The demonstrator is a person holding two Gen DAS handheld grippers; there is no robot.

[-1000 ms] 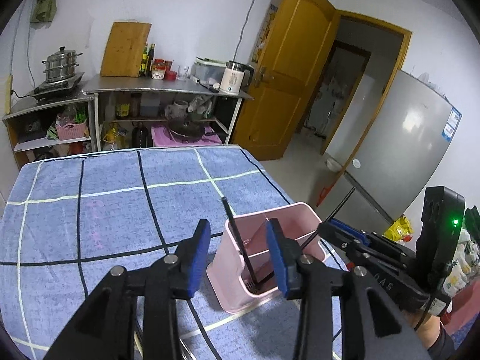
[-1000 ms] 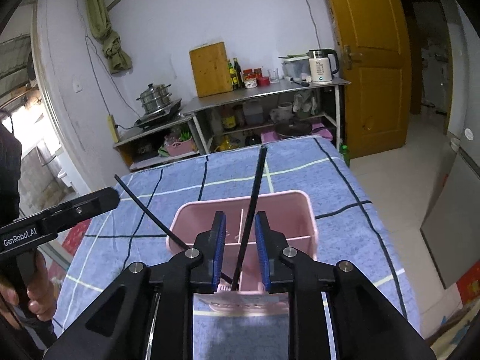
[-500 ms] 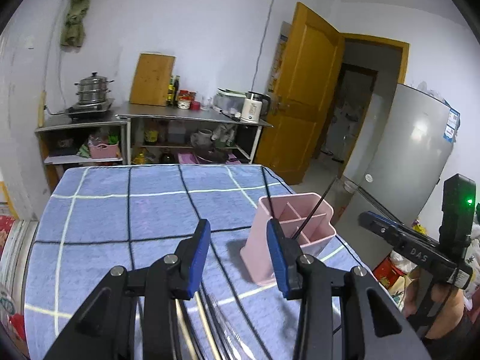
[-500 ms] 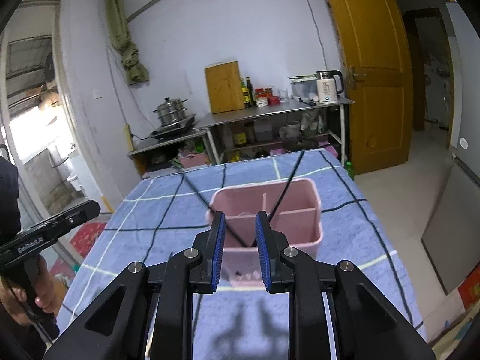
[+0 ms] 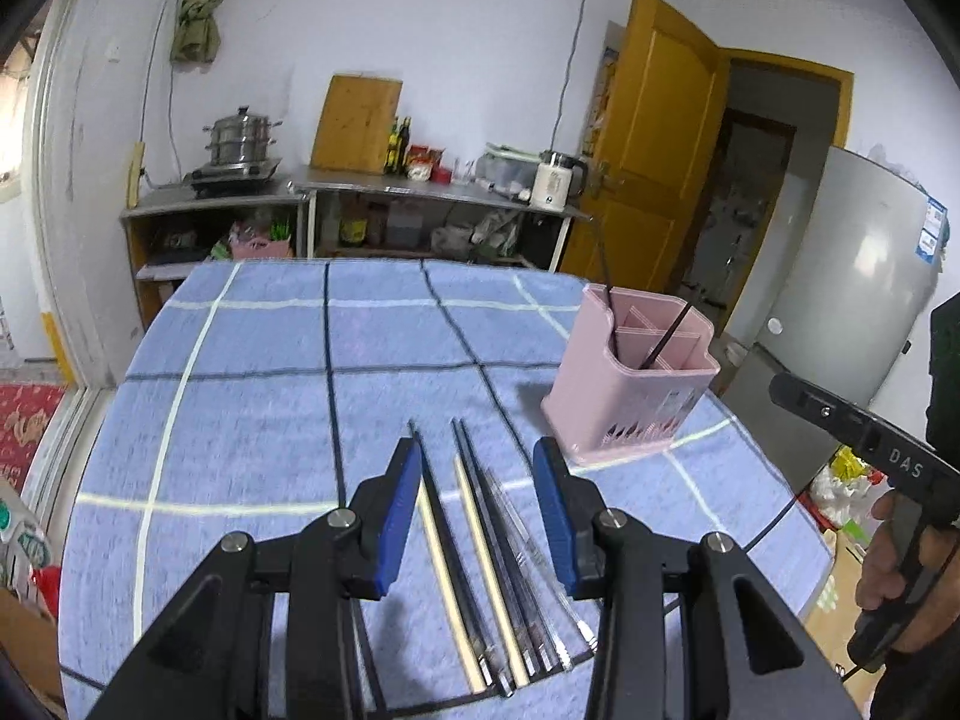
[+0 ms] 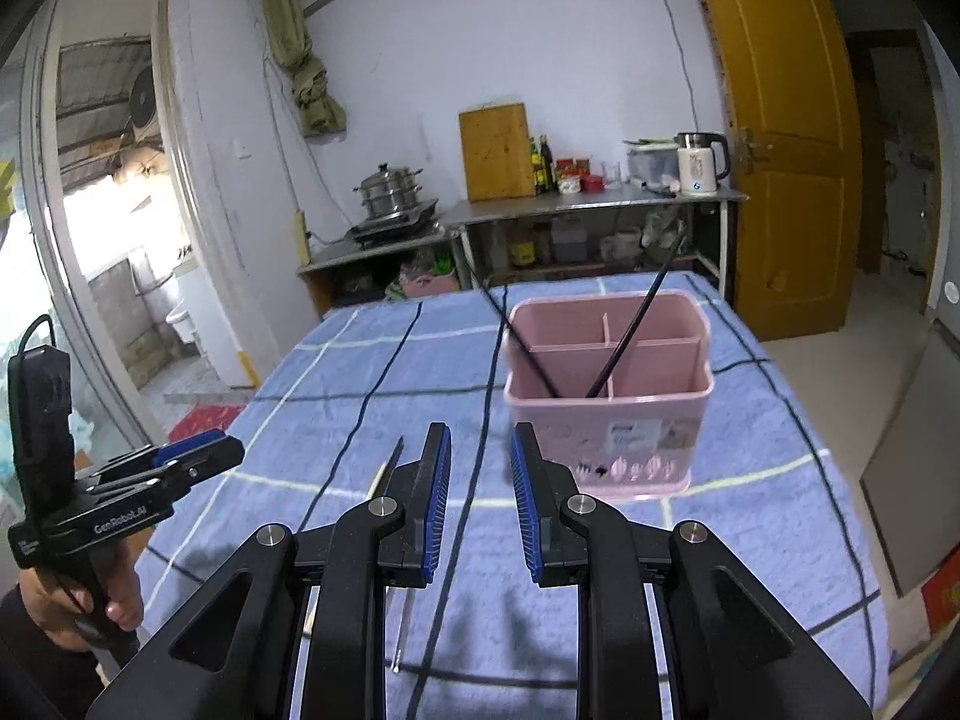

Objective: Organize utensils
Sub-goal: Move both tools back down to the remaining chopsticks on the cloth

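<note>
A table covered with a blue checked cloth [image 5: 252,372] fills the foreground of both views. On it stands a pink holder [image 6: 606,387] with inner dividers, near the right edge of the table in the left wrist view. Two black chopsticks [image 6: 630,336] lean inside the holder, crossing low in its front compartment, their upper ends spreading apart above the rim.

The left gripper [image 5: 477,507] hangs over a row of loose chopsticks [image 5: 480,516] that lie side by side on the cloth, some pale, some dark. Its blue pads [image 5: 396,510] stand apart on either side of the row, and nothing is clamped between them. The row runs lengthwise toward the near edge of the table, and the holder sits well apart from it, farther back and to the right.

The right gripper [image 6: 479,501] points toward the holder with a narrower gap, and it is empty as well. Just to its left, the tips of the loose chopsticks [image 6: 384,474] show on the cloth. A hand [image 6: 84,606] holds the handle of the left gripper at the left edge of that view.
</note>
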